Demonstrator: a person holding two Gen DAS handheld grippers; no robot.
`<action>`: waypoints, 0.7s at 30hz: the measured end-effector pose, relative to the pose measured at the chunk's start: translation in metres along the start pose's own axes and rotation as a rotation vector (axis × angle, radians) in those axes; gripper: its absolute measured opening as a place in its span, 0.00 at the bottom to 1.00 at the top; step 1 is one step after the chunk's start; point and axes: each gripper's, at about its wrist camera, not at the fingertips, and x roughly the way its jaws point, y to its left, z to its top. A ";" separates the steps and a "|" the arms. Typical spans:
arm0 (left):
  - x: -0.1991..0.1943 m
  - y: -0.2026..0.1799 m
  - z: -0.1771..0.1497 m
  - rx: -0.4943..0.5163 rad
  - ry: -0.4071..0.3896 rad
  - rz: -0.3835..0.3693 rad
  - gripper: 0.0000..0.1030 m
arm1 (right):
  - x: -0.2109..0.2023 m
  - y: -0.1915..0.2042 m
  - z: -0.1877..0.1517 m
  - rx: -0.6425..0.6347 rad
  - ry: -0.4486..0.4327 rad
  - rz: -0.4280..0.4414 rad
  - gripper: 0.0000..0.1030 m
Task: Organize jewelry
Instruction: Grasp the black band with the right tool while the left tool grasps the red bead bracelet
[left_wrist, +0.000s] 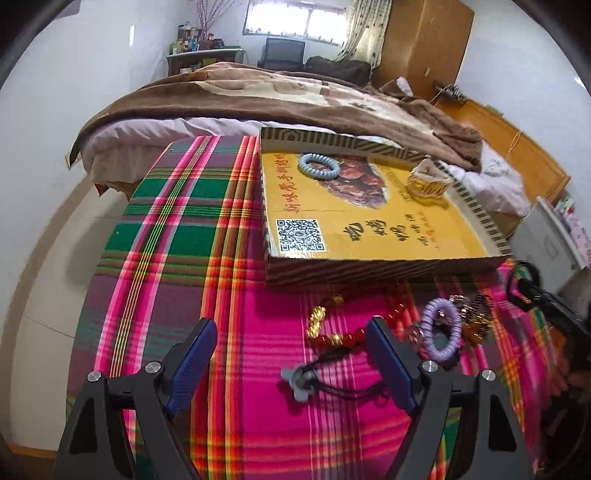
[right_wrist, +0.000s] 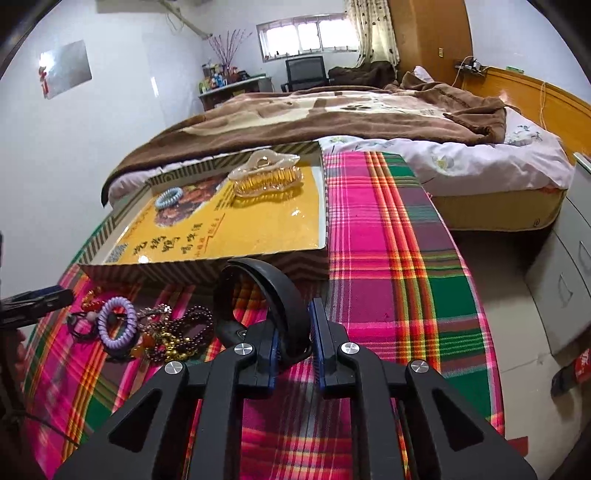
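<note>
My right gripper (right_wrist: 295, 332) is shut on a black curved hair clip (right_wrist: 273, 291) just above the plaid cloth, in front of the yellow box tray (right_wrist: 184, 271). The tray (left_wrist: 369, 267) holds a pale blue spiral hair tie (left_wrist: 318, 167) and a clear amber claw clip (left_wrist: 428, 181). My left gripper (left_wrist: 291, 325) hangs open over the cloth with nothing between its fingers. Just ahead of it lie a red and gold bead bracelet (left_wrist: 347, 338), a grey charm on a black cord (left_wrist: 295, 380), a purple spiral hair tie (left_wrist: 441, 328) and dark bead bracelets (right_wrist: 188, 332).
The table is covered by a pink, green and red plaid cloth (left_wrist: 177, 236). A bed with a brown blanket (right_wrist: 332, 110) stands right behind the table. Grey drawers (right_wrist: 569, 280) stand at the right, and floor shows along the table's left edge.
</note>
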 end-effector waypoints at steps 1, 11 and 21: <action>0.005 -0.001 0.003 0.003 0.008 -0.003 0.80 | -0.002 0.000 0.000 0.001 -0.005 0.005 0.15; 0.035 -0.017 0.010 0.061 0.069 0.079 0.79 | -0.010 0.004 -0.002 0.009 -0.028 0.043 0.15; 0.037 -0.035 0.011 0.148 0.049 0.082 0.44 | -0.007 0.005 -0.001 0.015 -0.028 0.065 0.15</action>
